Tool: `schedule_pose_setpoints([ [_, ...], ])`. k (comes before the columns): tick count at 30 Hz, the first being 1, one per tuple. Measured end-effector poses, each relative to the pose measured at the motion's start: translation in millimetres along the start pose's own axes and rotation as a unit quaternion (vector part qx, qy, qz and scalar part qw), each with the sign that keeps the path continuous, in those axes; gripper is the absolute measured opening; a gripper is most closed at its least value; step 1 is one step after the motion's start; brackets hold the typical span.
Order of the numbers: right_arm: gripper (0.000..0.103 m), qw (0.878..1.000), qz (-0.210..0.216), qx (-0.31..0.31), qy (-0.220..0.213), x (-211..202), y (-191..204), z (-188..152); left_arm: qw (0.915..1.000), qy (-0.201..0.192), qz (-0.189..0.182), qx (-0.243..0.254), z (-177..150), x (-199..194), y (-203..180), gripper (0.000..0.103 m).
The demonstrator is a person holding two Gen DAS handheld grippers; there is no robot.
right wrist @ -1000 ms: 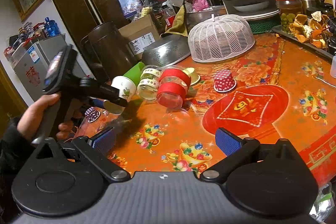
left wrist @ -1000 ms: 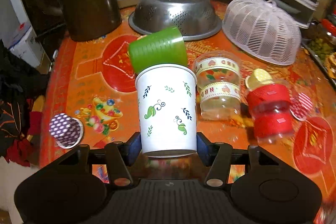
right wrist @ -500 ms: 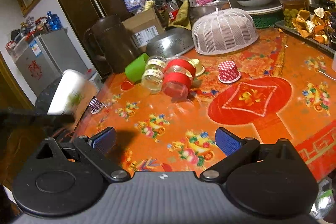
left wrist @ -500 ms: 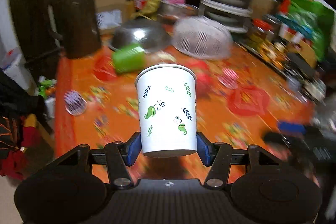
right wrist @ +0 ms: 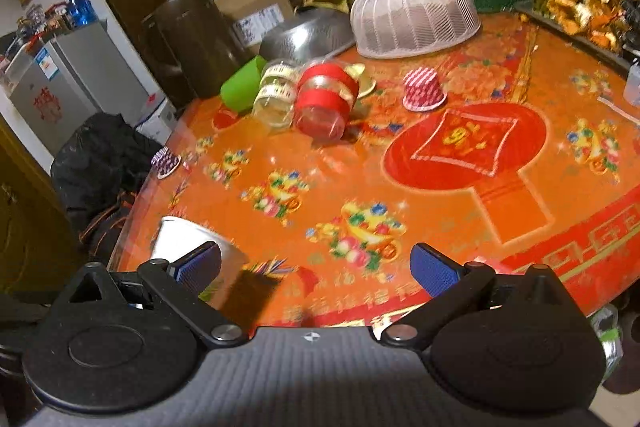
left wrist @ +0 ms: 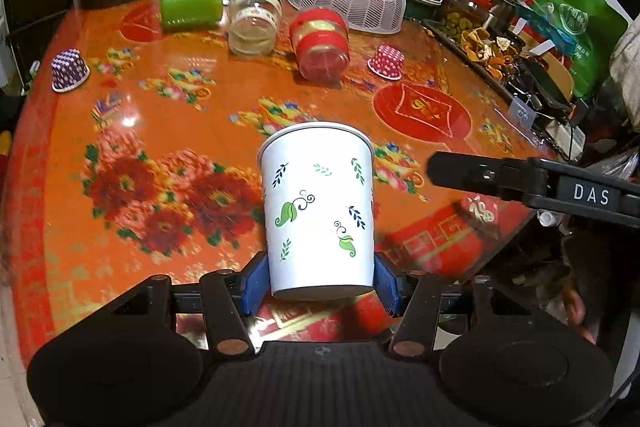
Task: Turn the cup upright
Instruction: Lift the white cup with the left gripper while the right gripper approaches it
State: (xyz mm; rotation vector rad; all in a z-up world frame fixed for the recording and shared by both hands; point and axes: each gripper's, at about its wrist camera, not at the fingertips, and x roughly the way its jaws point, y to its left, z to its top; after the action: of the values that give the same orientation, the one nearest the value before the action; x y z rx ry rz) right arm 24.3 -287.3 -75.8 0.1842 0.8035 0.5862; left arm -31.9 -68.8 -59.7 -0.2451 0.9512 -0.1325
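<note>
My left gripper (left wrist: 320,281) squeezes the white leaf cup (left wrist: 318,211) w/ both pads, above the orange table (left wrist: 168,131). My right gripper (right wrist: 316,265) is wide open, holding nothing.

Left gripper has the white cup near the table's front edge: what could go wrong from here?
1. The left gripper pinches the white cup only near its base, so it may tip or slip when set down.
2. The cup hangs near the table edge; placed there, it might fall off.
3. The open right gripper sits close beside the cup and may bump it.
</note>
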Motion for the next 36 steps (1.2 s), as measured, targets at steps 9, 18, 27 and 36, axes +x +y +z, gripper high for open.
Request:
schedule_pose_setpoints([
  [9,0.102,1.0,0.014,0.003,0.027,8,22,2,0.9999,0.007,0.0,-0.011,-6,9,-1,0.058],
  [18,0.102,0.994,0.042,0.074,0.07,24,25,8,0.9996,-0.001,-0.014,-0.025,-9,8,5,0.058],
  [27,0.099,0.987,0.045,0.087,0.128,57,42,13,0.9984,-0.006,-0.034,-0.045,-11,6,15,0.058],
  [36,0.082,0.982,0.037,0.082,0.167,78,55,12,0.9974,-0.006,-0.047,-0.054,-12,7,20,0.059],
])
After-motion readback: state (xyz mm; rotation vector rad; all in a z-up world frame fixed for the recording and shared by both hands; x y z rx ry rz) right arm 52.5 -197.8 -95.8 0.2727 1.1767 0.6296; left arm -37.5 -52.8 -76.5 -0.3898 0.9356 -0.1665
